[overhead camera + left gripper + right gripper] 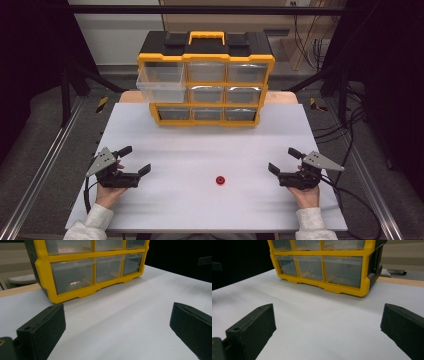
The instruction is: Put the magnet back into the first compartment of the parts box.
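On the counter (150, 210) | we hold left hand-held gripper (135, 161) and right hand-held gripper (284, 161) spread, empty | organizer's top-left drawer (161, 82) pulled out | red part (219, 180) untouched.

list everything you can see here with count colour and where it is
drawer organiser: 1, yellow frame, black top, far centre of table
clear drawers: 9, transparent, three rows of three; top-left drawer pulled out
small round object: 1, red, on table, nearer the right gripper
table: 1, white top
cables: several, black, on floor at right
left gripper: 1, black with grey plate, near-left of table, jaws open
right gripper: 1, black with grey plate, near-right, jaws open
hands: 2, one behind each gripper, pale sleeves
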Tool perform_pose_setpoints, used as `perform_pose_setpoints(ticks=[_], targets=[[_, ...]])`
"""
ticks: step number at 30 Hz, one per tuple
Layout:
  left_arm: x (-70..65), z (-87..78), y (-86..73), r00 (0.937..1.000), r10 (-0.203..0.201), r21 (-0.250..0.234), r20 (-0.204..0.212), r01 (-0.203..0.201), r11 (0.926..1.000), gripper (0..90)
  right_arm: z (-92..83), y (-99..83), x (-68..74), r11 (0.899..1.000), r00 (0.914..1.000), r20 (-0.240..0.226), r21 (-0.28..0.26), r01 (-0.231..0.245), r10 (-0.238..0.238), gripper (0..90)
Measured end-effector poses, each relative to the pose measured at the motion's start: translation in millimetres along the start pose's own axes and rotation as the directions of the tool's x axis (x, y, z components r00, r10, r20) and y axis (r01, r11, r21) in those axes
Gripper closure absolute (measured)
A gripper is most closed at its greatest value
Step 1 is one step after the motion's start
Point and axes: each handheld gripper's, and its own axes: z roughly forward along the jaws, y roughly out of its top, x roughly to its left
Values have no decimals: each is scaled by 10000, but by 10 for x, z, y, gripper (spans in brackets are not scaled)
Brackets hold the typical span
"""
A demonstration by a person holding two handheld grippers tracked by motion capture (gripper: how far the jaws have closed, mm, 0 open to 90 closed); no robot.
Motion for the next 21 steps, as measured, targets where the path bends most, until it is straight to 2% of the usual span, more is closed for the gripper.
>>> perform_pose_setpoints(ticks=[12, 21], targets=[[-7, 9, -2, 10000, 60, 64, -10, -60, 10000, 1, 9, 40, 15, 9996, 9997, 102, 140, 234, -235, 4], [-5, 19, -6, 10000, 75, 124, -27, -75, 9999, 2, 79, 114, 111, 9977, 9988, 53, 472, 486, -489, 4]])
